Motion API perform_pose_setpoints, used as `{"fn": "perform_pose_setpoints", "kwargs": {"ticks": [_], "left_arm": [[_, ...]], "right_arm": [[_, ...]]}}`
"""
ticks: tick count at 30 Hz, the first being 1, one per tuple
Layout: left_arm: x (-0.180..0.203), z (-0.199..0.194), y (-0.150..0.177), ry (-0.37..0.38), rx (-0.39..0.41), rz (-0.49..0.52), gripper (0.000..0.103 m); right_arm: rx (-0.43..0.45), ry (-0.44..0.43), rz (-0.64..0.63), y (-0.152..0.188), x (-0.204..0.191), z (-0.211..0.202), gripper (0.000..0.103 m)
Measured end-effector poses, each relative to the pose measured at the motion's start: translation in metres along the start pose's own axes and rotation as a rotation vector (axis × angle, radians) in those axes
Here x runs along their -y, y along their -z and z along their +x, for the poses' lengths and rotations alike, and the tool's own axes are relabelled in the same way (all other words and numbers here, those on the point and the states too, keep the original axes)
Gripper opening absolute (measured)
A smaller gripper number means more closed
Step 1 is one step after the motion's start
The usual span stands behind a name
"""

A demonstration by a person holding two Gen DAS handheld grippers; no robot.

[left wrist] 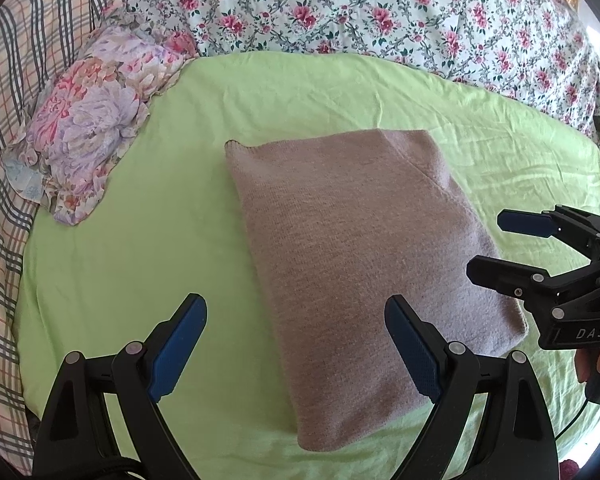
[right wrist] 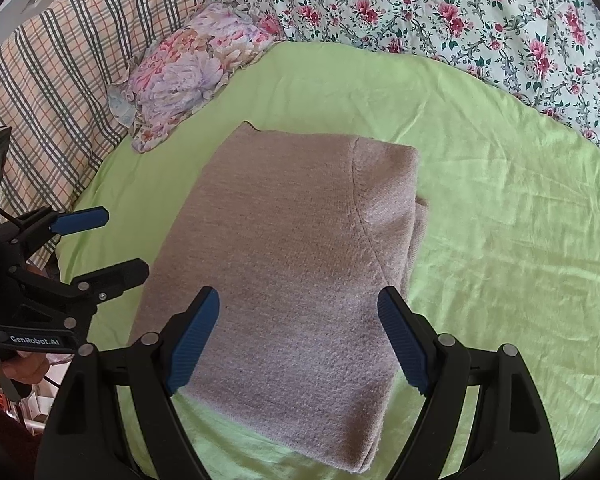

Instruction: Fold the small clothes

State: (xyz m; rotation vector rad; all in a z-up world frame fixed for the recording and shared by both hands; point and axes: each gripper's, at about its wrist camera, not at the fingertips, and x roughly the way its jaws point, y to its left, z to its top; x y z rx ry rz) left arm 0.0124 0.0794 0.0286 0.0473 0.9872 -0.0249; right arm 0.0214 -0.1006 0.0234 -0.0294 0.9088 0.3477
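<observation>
In the left wrist view the left tongs [left wrist: 296,344], black with blue ribbed pads, fill the bottom of the frame with the jaws spread wide and nothing between them; the right-hand pad hangs over the near part of the folded mauve knitted garment [left wrist: 352,264], the left-hand pad over bare sheet. In the right wrist view the right tongs [right wrist: 300,336] stand likewise released at the bottom centre, both pads over the garment's near half, and whether they touch the knit cannot be told.

The garment [right wrist: 284,248] lies as a thick rectangular bundle in the middle of both frames, flat on the lime-green bed sheet [left wrist: 132,240], with a curved seam running down its right part in the right wrist view and a lower layer peeping out along its right edge.

At the right edge of the left view the other tongs appear, open too, just beside the garment's right border.

Farther off, upper left, rests a pink and lilac floral frilled pillow [left wrist: 92,120], touching the checked plaid blanket [left wrist: 8,80]. Across the top runs a white quilt with red roses [left wrist: 380,12].
</observation>
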Motion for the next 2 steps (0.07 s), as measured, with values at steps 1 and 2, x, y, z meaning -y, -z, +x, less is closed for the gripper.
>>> {"fn": "perform_pose_setpoints", "kwargs": {"ticks": [1,2], "left_arm": [[-0.0011,0.0004,0.0,0.001,0.0,-0.003,0.091],[-0.0019,0.0016,0.0005,0.002,-0.004,-0.007,0.091]], "right_arm": [[0.0,0.0,0.001,-0.0003,-0.0003,0.0008,0.082],[-0.002,0.001,0.004,0.0,-0.0007,0.0009,0.082]]}}
